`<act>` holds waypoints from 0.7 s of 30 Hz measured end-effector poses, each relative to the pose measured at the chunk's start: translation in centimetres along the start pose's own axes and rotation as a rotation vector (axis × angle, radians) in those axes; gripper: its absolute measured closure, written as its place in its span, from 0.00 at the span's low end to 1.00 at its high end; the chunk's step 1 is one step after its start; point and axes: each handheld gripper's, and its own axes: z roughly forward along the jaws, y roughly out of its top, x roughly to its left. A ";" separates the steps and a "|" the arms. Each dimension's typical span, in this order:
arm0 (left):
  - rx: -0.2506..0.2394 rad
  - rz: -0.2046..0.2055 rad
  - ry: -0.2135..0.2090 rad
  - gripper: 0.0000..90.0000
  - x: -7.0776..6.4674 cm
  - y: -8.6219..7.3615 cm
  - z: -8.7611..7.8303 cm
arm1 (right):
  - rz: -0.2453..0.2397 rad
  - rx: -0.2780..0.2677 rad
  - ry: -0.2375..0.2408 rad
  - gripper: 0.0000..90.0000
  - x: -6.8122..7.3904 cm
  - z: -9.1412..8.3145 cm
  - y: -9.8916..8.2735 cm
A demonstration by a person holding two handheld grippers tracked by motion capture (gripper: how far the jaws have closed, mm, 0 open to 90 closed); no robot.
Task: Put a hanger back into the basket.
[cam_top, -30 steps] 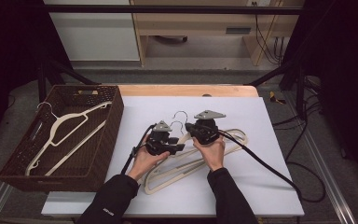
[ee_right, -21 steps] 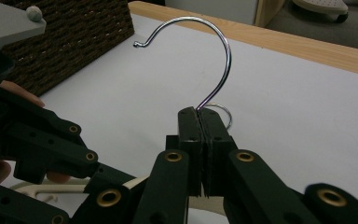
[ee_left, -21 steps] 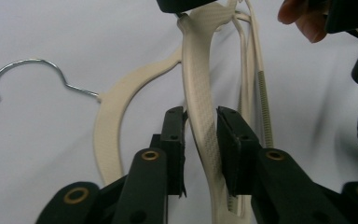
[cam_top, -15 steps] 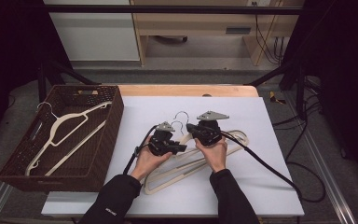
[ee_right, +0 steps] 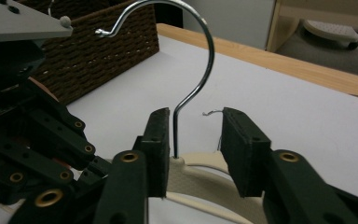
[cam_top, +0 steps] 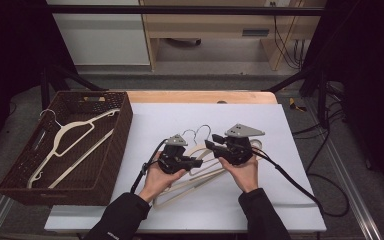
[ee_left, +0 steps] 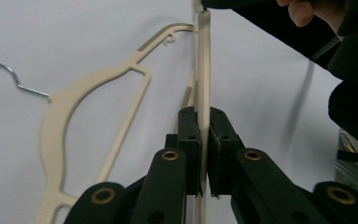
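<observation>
Clearly, the work in hand is lifting one cream hanger (cam_top: 200,167) off the pile on the white table (cam_top: 290,200) and carrying it to the wicker basket (cam_top: 107,150), which sits well to the outer side of the left gripper (cam_top: 196,162) and already holds two hangers.

From the high view, both hands meet over the pile, the right gripper (cam_top: 211,145) just beyond and beside the left one, jaws pointing toward each other. The picked hanger lies directly under and between them.

In the left gripper view, the jaws are pinched tight on a thin cream bar (ee_left: 203,70) that runs straight ahead from the pads. A second hanger (ee_left: 74,121) lies flat on the table to that gripper's left, apart from the grip. To do this well, keep that clamp firm and lift level, so the bar does not twist between the pads.

In the right gripper view, the jaws have just been opening and stand partly apart, with the steel hook (ee_right: 193,60) rising between them, against the left-hand pad and free of the other. Draw this gripper straight back so the hook does not snag, and check that no neighbouring hanger rides up.
</observation>
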 end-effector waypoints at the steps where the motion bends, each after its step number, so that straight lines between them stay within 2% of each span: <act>1: 0.000 0.011 0.003 0.96 -0.3 0.0 -0.1 | -0.005 -0.005 0.006 0.61 0.0 -0.4 -0.1; 4: 0.001 0.030 0.009 0.96 -0.9 -0.2 -0.4 | -0.002 -0.028 0.031 0.51 0.1 -1.8 -0.5; 8: -0.001 0.043 0.009 0.96 -1.7 -0.2 -1.1 | -0.018 -0.051 0.031 0.39 0.1 -3.9 -1.6; 15: -0.017 0.073 0.016 0.96 -2.5 -0.1 -3.1 | 0.011 -0.098 -0.008 0.22 -1.3 -6.8 -3.6; 21: -0.048 0.093 0.036 0.96 -2.4 -0.1 -5.6 | 0.030 -0.093 -0.058 0.13 -2.7 -8.2 -5.4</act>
